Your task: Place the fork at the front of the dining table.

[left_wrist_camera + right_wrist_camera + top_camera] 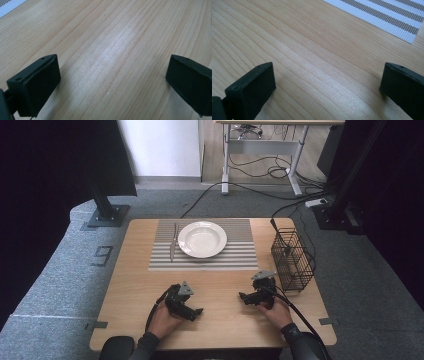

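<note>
Resting low on bare wood: left claw [199,311] and right claw [242,296], jaws of both spread wide, nothing between them. Nearest item: wire basket [292,261], just beside the right claw at the surface's [125,285] right edge, dark utensil handles upright inside. Advised approach: rise first, descend on one handle from above. Beyond: plate [202,239] and knife [172,243] on striped mat [240,257]. Forearms level, claws angled inward.

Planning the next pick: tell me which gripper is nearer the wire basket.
Right. The right gripper rests on the table just beside the wire basket's near left side; the left gripper lies across the table, well left of it.
</note>
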### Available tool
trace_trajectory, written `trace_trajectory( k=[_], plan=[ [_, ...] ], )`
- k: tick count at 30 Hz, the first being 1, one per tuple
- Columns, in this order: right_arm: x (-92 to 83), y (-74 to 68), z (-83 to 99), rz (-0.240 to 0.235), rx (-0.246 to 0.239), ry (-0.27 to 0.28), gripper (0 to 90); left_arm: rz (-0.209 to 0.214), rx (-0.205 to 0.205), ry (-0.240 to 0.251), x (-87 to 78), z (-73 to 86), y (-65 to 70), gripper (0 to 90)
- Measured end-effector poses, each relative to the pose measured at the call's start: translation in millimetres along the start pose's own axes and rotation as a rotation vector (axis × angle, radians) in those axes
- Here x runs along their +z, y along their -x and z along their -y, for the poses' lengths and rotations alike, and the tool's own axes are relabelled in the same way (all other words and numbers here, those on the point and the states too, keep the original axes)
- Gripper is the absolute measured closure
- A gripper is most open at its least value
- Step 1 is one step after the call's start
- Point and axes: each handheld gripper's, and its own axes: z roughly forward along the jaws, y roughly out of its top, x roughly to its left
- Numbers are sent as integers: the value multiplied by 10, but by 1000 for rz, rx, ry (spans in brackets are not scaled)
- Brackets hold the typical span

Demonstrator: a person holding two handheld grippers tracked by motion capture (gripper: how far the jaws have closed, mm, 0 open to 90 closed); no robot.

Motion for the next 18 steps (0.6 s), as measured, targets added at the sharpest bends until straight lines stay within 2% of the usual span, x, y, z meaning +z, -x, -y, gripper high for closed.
trace_trajectory(
  k=[5,7,18],
  plan=[
    [-31,-5,31,-4,-3,0,0,-6,-7,0,5,-7,3,0],
    [-66,-15,65,-24,-22,-1,0,-8,-10,1,7,-8,5,0],
    [-75,-19,76,-23,-22,1,0,-13,-16,3,13,-16,7,0]
  ],
)
